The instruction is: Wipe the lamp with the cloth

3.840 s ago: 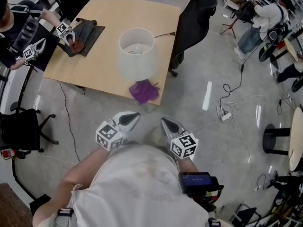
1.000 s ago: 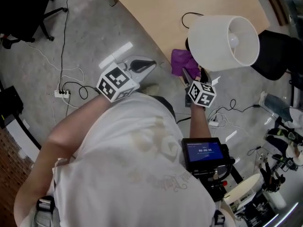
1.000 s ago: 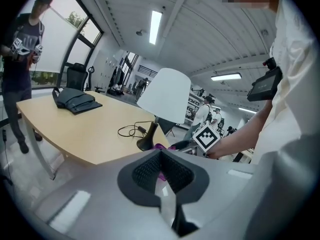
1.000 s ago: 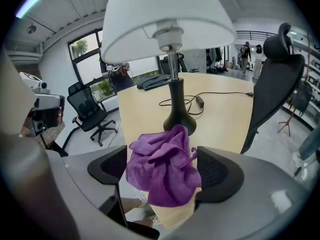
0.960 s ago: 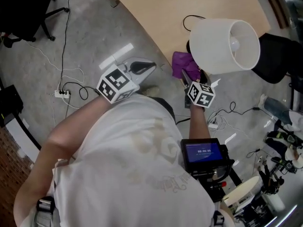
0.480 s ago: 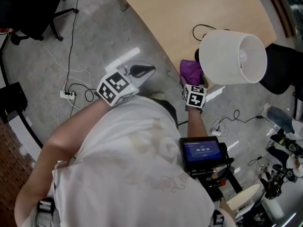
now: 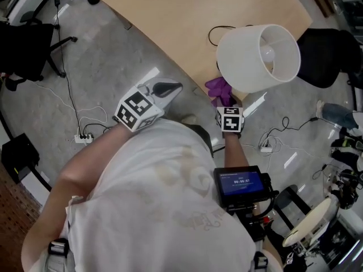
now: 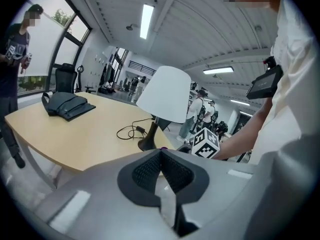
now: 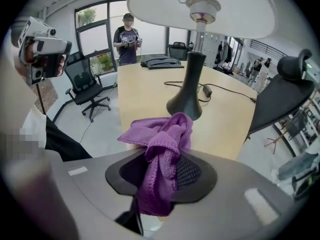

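The crumpled purple cloth (image 9: 162, 134) is being clamped in the right claw (image 9: 161, 164), whose jaws have just been closing on it, with the upright white-shaded, dark-stemmed lamp (image 9: 192, 79) standing on the pale desk (image 9: 147, 91) just ahead and above, nearer it than the closed left claw (image 8: 161, 159).

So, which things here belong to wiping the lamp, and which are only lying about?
For the job: the lamp; the purple cloth; the right gripper, whose fingers have just been closing on that cloth.
Only lying about: the dark bag on the table; the office chair; the power strip on the floor.
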Tool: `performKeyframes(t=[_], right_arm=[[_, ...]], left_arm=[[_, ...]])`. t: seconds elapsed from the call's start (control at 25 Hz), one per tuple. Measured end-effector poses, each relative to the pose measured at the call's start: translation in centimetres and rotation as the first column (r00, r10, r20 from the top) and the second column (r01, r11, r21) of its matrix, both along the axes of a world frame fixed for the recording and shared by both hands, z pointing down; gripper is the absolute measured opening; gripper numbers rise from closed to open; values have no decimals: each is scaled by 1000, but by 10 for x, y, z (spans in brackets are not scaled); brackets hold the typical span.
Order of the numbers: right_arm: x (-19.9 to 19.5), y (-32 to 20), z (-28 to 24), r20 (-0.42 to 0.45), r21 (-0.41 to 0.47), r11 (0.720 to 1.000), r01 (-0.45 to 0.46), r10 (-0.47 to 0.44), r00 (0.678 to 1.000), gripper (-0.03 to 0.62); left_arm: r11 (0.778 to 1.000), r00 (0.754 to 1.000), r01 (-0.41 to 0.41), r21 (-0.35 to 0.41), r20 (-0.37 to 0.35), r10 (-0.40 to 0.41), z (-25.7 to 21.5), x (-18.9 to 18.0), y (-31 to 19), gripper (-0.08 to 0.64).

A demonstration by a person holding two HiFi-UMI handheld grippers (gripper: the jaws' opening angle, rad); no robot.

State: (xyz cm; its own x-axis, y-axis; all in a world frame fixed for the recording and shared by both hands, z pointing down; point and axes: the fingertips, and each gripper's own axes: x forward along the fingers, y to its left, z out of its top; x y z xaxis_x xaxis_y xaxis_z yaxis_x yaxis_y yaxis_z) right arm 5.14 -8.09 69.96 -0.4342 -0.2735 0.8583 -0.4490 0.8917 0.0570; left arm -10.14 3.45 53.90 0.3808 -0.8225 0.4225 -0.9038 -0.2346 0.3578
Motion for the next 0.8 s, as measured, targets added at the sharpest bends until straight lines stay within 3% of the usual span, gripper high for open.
performKeyframes(t=[0.16, 0.28, 0.52, 0.64, 0.72, 0.8], right_arm=[[20, 10, -15, 81, -51, 990, -130, 134, 988, 137], [48, 16, -27, 171, -113, 960, -256, 273, 947, 137], [100, 11, -67, 355, -169, 869, -465, 494, 794, 138], [121, -5, -110, 478, -161, 826, -541, 545, 689, 140], [127, -20, -143, 555, -140, 816, -561, 534, 638, 140], [123, -35, -179, 621, -99, 829, -550, 483, 617, 140]], left_arm=[[1000, 999, -25, 12, -25, 25, -5, -4, -9, 2], [997, 997, -74, 38, -28, 75, -13, 1, -24, 2], [973, 982, -189, 134, 28, 187, -42, 14, -61, 2], [959, 976, -220, 178, 37, 217, -58, 25, -72, 1], [953, 975, -223, 207, 31, 221, -68, 29, -77, 0], [947, 977, -214, 238, 28, 213, -77, 29, -82, 0]])
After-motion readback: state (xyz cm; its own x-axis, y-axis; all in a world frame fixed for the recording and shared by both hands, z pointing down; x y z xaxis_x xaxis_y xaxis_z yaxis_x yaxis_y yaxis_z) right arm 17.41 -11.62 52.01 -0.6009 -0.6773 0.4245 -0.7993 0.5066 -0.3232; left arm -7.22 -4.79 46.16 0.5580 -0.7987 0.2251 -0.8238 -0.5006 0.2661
